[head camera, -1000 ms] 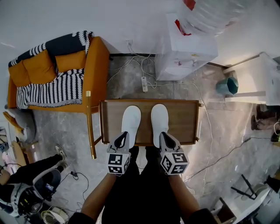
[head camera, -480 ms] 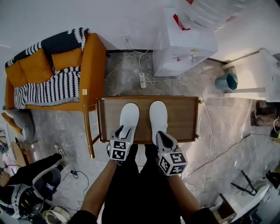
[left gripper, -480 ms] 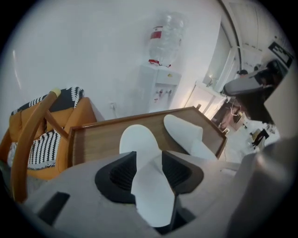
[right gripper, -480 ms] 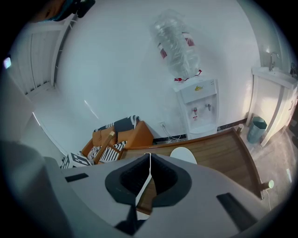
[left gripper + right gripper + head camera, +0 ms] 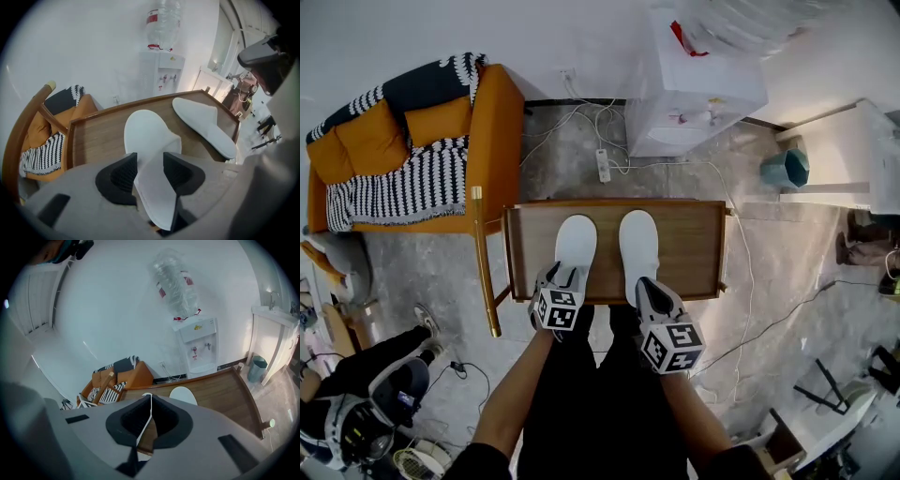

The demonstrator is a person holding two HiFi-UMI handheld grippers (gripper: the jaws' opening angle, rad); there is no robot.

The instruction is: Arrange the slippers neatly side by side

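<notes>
Two white slippers lie side by side, toes away from me, on a low wooden table. My left gripper is at the heel of the left slipper. In the left gripper view its jaws are opening; the heel of that slipper lies loose between the spread pads of the gripper. The right slipper rests beside it. My right gripper sits at the heel of the right slipper. It is shut, with the slipper's thin white heel edge pinched between the pads and the toe showing beyond.
An orange armchair with a striped blanket stands left of the table. A water dispenser is against the far wall, with a power strip and cables on the floor. A teal bin and white cabinet are right.
The left gripper's jaws have spread and let go of the left slipper's heel, and that gripper has edged forward. The right gripper keeps its hold.
</notes>
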